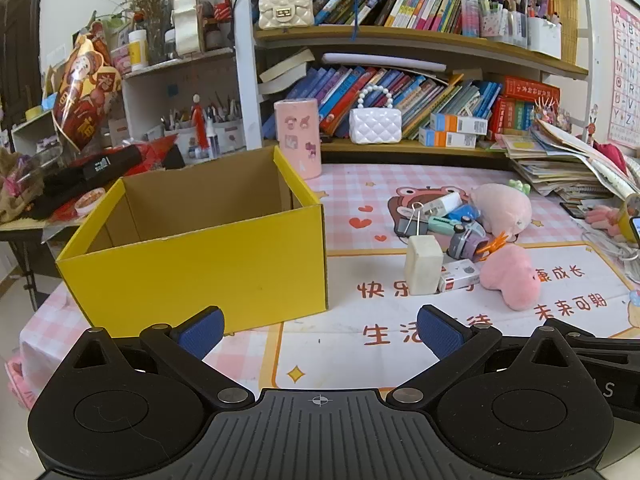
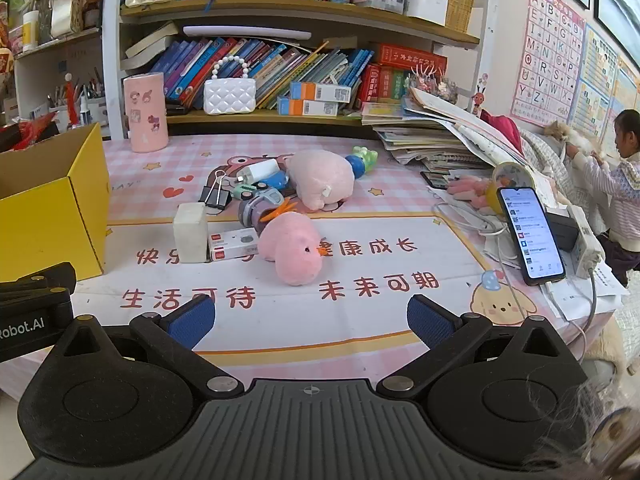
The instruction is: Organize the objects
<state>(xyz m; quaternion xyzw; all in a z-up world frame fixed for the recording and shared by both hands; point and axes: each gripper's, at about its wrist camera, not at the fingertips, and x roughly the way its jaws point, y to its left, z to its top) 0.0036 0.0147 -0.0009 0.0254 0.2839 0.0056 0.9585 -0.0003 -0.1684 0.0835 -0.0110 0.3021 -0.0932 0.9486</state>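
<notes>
A heap of small toys, led by a pink plush chick and a cream rectangular block, is lying mid-table, right of the open yellow cardboard box, apparently empty. You are holding left gripper and right gripper with fingers spread, gripping nothing.

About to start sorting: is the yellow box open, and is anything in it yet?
Open: the yellow box has no lid, and its brown inner walls show. The visible interior looks empty, but the front wall hides the floor, so cannot tell fully.
</notes>
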